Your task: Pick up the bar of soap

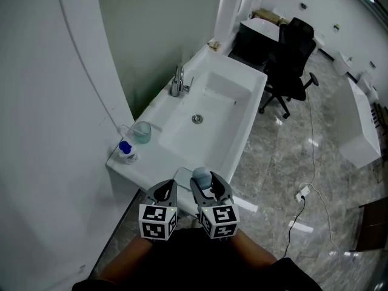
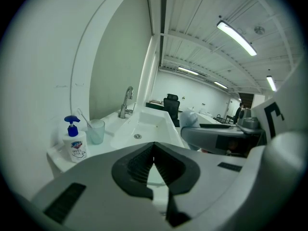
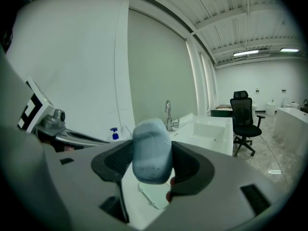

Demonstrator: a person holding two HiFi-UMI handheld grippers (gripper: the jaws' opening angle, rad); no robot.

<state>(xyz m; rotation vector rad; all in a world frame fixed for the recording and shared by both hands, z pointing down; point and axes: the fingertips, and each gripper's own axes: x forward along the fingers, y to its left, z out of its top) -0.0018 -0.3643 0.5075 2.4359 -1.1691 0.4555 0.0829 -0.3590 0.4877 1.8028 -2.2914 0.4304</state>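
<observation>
A pale blue bar of soap (image 3: 151, 150) stands upright between the jaws of my right gripper (image 3: 153, 154), which is shut on it. From the head view the soap (image 1: 201, 176) hangs just above the near end of the white sink counter (image 1: 140, 165). Under it lies an empty translucent soap dish (image 3: 155, 194) on the counter edge. My left gripper (image 1: 163, 194) sits beside the right one, close on its left. The left gripper (image 2: 153, 160) has its jaws closed together with nothing between them.
A blue-capped soap dispenser (image 1: 126, 151) and a clear cup (image 1: 142, 131) with a toothbrush stand at the counter's left end. A chrome faucet (image 1: 177, 82) rises behind the basin (image 1: 208, 111). A black office chair (image 1: 290, 66) stands past the sink; cables cross the marble floor (image 1: 297, 162).
</observation>
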